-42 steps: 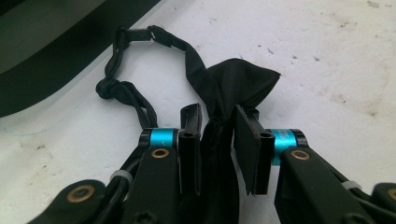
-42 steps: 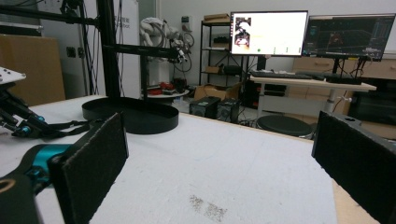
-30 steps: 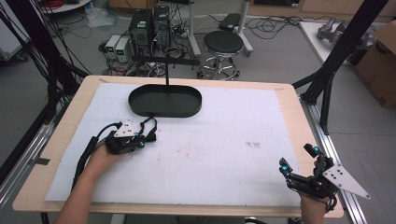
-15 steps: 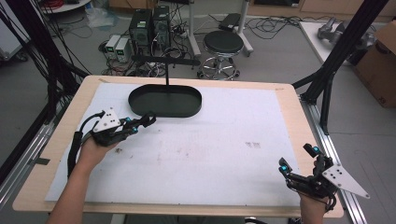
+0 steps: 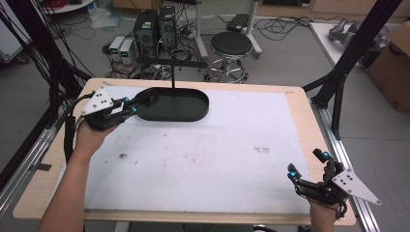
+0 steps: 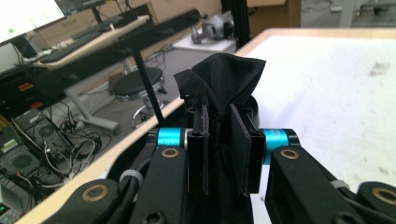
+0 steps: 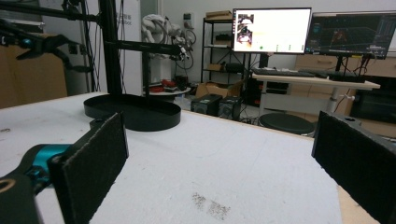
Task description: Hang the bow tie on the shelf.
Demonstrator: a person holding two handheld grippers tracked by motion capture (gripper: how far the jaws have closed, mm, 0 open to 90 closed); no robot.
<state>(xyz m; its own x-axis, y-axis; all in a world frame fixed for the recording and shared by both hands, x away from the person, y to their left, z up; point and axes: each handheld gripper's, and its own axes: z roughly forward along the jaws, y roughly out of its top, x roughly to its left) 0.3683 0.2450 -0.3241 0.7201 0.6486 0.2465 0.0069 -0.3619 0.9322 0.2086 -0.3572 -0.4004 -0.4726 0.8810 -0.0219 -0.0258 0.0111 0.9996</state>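
While the left tool [image 5: 129, 107] pinches a black cloth [image 5: 147, 98] above the tabletop [image 5: 203, 154], the high view shows it pointing from the hand toward the black oval tray [image 5: 181, 105], over whose left end the cloth sits; earlier it lay lower and nearer the person. In the left gripper view, the cloth [image 6: 224, 88] stands up lengthwise between the pressed-together jaws. In the right gripper view, the right tool [image 7: 224, 158] stands spread, unmoved.

A soft, matt black cloth [image 6: 224, 79] is pinched between rough foam pads [image 6: 239, 140]. The table [image 5: 203, 154] is covered in smudged white sheet, edged in pale wood.
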